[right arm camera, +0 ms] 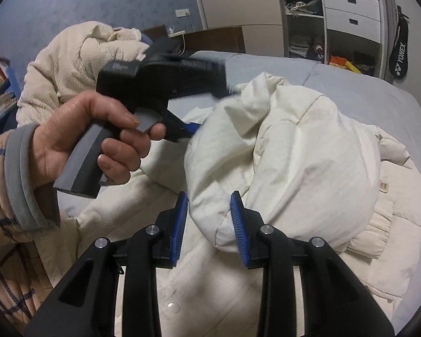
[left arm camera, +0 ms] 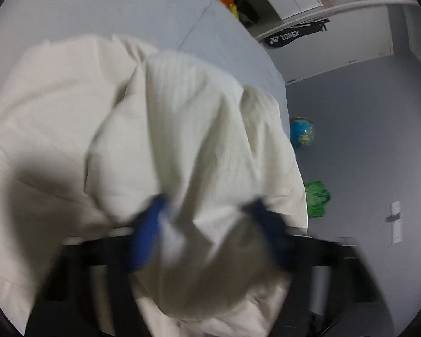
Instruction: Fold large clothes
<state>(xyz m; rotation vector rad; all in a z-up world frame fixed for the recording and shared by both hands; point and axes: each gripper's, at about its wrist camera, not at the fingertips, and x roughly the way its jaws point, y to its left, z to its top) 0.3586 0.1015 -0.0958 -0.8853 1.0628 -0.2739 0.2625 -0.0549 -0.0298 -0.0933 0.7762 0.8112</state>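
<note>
Both blue-padded fingers of your right gripper stand wide apart, and a bulging fold of the cream jacket hangs between them, brushing the pad at 3 o'clock while clear of the pad at 9 o'clock. Your left gripper, blurred in its own view, has fabric bunched between its blue fingers; from the right wrist view its tip at 10 o'clock is buried in the lifted cloth, so it appears clamped on the jacket. Your left hand wraps the grey handle at 9 o'clock. You have the quilted, puffy, soft-seamed jacket spread over the pale blue bed, part raised in a rounded hump. Open shelves at 1 o'clock hold stacked folded items, beside white drawers.
</note>
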